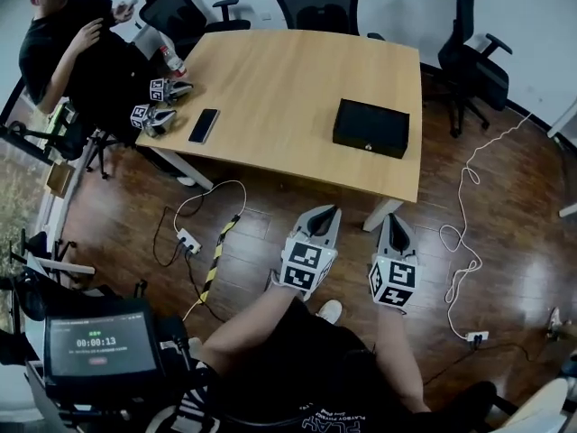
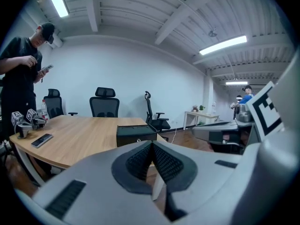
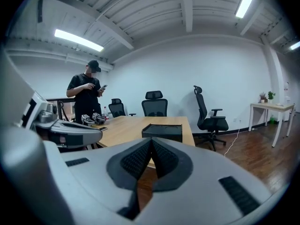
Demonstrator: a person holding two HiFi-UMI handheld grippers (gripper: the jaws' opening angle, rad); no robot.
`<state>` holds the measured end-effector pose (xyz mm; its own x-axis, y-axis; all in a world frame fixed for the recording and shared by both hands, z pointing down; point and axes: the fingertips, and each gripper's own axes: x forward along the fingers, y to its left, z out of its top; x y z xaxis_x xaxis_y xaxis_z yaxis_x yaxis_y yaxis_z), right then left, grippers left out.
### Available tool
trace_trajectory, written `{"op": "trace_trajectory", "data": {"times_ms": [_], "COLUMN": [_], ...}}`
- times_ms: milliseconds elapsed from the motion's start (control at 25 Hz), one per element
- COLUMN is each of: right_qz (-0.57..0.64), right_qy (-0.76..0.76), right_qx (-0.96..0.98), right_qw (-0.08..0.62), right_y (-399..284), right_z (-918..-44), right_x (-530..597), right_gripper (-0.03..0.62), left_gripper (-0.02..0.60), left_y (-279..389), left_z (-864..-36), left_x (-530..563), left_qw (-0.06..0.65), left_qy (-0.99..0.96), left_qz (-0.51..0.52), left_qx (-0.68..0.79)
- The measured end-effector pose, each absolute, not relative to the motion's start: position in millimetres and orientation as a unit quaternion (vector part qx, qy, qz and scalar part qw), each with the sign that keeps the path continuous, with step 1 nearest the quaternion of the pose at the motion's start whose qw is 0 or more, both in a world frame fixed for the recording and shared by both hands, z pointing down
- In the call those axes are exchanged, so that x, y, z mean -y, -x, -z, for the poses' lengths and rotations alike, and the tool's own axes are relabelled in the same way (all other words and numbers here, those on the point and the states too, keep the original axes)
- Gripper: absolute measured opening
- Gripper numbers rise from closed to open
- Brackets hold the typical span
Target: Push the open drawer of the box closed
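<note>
A black box (image 1: 370,127) sits on the wooden table (image 1: 288,88) near its right front corner; it also shows as the black box (image 2: 136,134) in the left gripper view and the black box (image 3: 162,132) in the right gripper view. Whether its drawer stands open I cannot tell from here. My left gripper (image 1: 325,214) and right gripper (image 1: 396,224) are held side by side over the floor, well short of the table, both shut and empty. The left gripper (image 2: 152,150) and the right gripper (image 3: 151,146) each show their pads pressed together.
A phone (image 1: 204,125) and two spare grippers (image 1: 160,103) lie at the table's left end, beside a standing person (image 1: 63,43). Office chairs (image 1: 315,0) ring the far side. Cables and a power strip (image 1: 188,240) lie on the floor. A timer screen (image 1: 96,344) sits lower left.
</note>
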<state>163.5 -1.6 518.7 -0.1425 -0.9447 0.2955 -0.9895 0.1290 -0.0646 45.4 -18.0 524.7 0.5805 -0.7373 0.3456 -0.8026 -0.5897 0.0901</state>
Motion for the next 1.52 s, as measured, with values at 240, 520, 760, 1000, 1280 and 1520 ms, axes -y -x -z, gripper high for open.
{"op": "trace_trajectory", "data": {"times_ms": [240, 520, 760, 1000, 1280, 1520], "right_qz": [-0.131, -0.125, -0.098, -0.093, -0.069, -0.07], "right_qy": [-0.626, -0.626, -0.651, -0.661, -0.659, -0.661], "right_qx": [0.762, 0.763, 0.744, 0.735, 0.737, 0.736], "right_qw": [0.103, 0.103, 0.11, 0.121, 0.13, 0.13], "right_y": [-148, -130, -111, -107, -97, -96], "right_z": [-529, -519, -509, -508, -507, -507], "right_x": [-37, -56, -57, -50, -46, -45], "right_gripper": [0.005, 0.005, 0.005, 0.005, 0.005, 0.005], "left_gripper": [-0.002, -0.002, -0.002, -0.002, -0.002, -0.002], "left_y": [-33, -25, -5, 0, 8, 11], "left_z": [-519, -508, -511, -512, -509, -508], "left_x": [-16, -29, -31, -22, -15, -15], "left_qw": [0.084, 0.077, 0.092, 0.107, 0.077, 0.083], "left_qy": [-0.874, -0.883, -0.885, -0.887, -0.889, -0.889], "left_qz": [-0.163, -0.157, -0.15, -0.138, -0.138, -0.136], "left_qx": [0.451, 0.435, 0.432, 0.427, 0.43, 0.429]}}
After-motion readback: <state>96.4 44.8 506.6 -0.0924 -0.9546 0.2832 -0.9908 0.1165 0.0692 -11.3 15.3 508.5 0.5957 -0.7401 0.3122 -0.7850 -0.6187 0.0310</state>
